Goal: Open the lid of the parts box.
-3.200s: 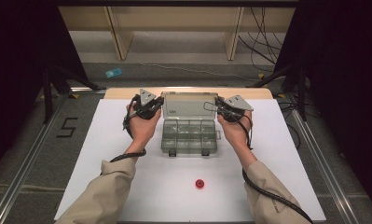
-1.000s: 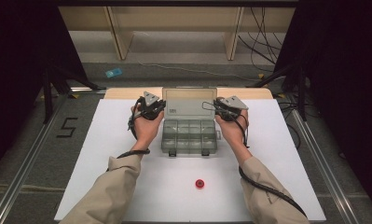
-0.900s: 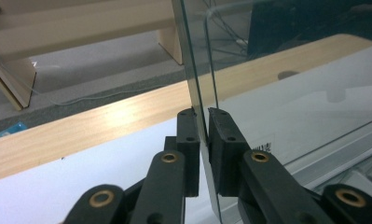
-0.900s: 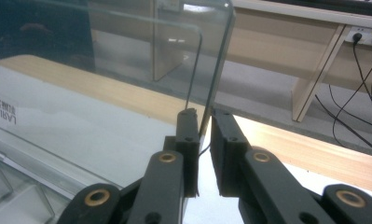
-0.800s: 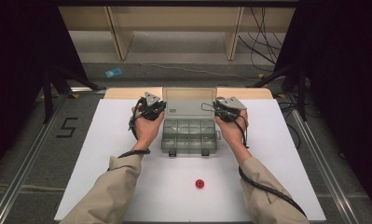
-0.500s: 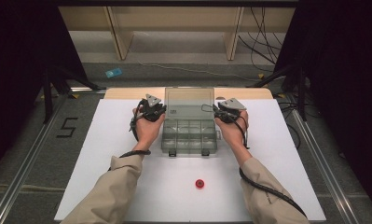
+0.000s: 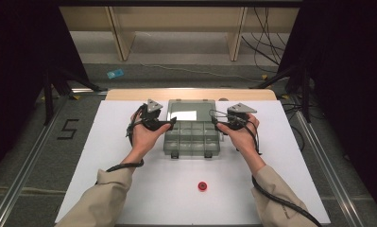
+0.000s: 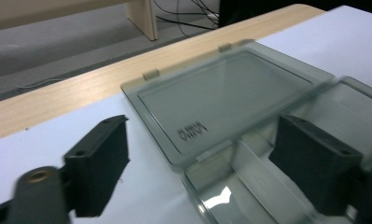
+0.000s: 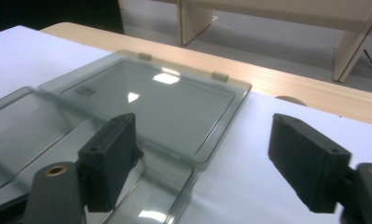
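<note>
A clear grey compartment box (image 7: 192,139) sits mid-table with its lid (image 7: 192,109) swung back and lying flat behind it. My left gripper (image 7: 169,124) hovers at the box's left rear corner, and its jaws have just been opening. In the left gripper view the left gripper (image 8: 207,170) is open, with the lid (image 8: 221,100) beyond it and no pad touching it. My right gripper (image 7: 214,121) is at the right rear corner and has also just been opening. In the right gripper view the right gripper (image 9: 209,161) stands wide over the lid's (image 9: 151,102) edge, holding nothing.
A small red round piece (image 7: 203,186) lies on the white table sheet (image 7: 110,156) in front of the box. A wooden strip (image 7: 129,94) runs along the far edge, with shelf legs (image 7: 122,33) and cables on the floor beyond.
The lid has gone from raised to lying flat behind the box. Both grippers went from shut on the lid's sides to open and drew slightly away from it.
</note>
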{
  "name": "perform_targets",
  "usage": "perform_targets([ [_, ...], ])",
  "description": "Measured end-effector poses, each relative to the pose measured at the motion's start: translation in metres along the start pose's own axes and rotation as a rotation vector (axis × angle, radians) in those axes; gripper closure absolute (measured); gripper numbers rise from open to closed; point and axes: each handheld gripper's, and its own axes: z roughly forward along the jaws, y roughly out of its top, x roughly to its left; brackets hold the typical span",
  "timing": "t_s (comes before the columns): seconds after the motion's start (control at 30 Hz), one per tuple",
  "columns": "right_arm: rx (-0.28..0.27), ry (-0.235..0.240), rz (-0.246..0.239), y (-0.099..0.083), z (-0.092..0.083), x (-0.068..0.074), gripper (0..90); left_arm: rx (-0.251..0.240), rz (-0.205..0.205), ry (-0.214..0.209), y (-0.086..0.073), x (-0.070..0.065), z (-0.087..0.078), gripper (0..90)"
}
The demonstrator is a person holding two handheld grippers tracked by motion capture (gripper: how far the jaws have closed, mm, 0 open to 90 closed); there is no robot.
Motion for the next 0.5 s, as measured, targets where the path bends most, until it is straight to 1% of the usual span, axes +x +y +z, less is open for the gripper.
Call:
perform_targets([
  [0.03,-0.019,0.004,-0.011,-0.001,-0.002,0.001,21.5,0.004,0.008,-0.007,-0.001,0.0,-0.006,14.6],
  [0.07,-0.02,0.017,-0.006,-0.001,-0.006,0.002,21.0,0.002,0.004,-0.007,-0.003,-0.001,-0.011,13.0],
  [0.1,-0.023,0.029,-0.002,-0.002,-0.011,0.004,20.3,-0.009,-0.011,-0.015,-0.005,-0.002,-0.016,11.1],
  [0.13,-0.015,0.038,-0.007,-0.003,-0.016,0.005,19.6,0.0,-0.002,-0.023,-0.006,-0.001,-0.021,9.8],
  [0.17,-0.018,0.056,0.004,-0.004,-0.02,0.008,19.2,-0.005,-0.006,-0.028,-0.009,-0.003,-0.025,9.7],
  [0.2,-0.021,0.057,-0.011,-0.005,-0.023,0.009,18.8,0.008,0.012,-0.028,-0.011,-0.003,-0.03,8.9],
  [0.23,-0.024,0.071,-0.016,-0.007,-0.027,0.011,18.3,0.005,0.01,-0.032,-0.013,-0.005,-0.034,7.7],
  [0.27,-0.02,0.079,-0.014,-0.008,-0.031,0.012,17.9,0.021,0.026,-0.035,-0.016,-0.005,-0.039,7.2],
  [0.3,-0.022,0.082,-0.022,-0.01,-0.035,0.014,17.7,0.023,0.029,-0.039,-0.018,-0.006,-0.043,6.5],
  [0.33,-0.018,0.095,-0.011,-0.012,-0.039,0.015,17.6,0.018,0.015,-0.045,-0.021,-0.007,-0.047,5.9],
  [0.37,-0.033,0.099,-0.022,-0.014,-0.042,0.016,17.5,0.022,0.016,-0.05,-0.023,-0.007,-0.052,5.7],
  [0.4,-0.025,0.107,-0.024,-0.016,-0.046,0.018,17.3,0.018,0.006,-0.056,-0.025,-0.009,-0.055,5.7],
  [0.43,-0.034,0.108,-0.036,-0.018,-0.05,0.019,17.3,0.016,0.014,-0.061,-0.027,-0.009,-0.06,5.4],
  [0.47,-0.018,0.115,-0.034,-0.02,-0.055,0.02,17.2,0.012,0.003,-0.067,-0.029,-0.011,-0.064,5.4],
  [0.5,-0.017,0.116,-0.041,-0.022,-0.059,0.021,17.2,0.012,0.006,-0.074,-0.031,-0.013,-0.068,5.3],
])
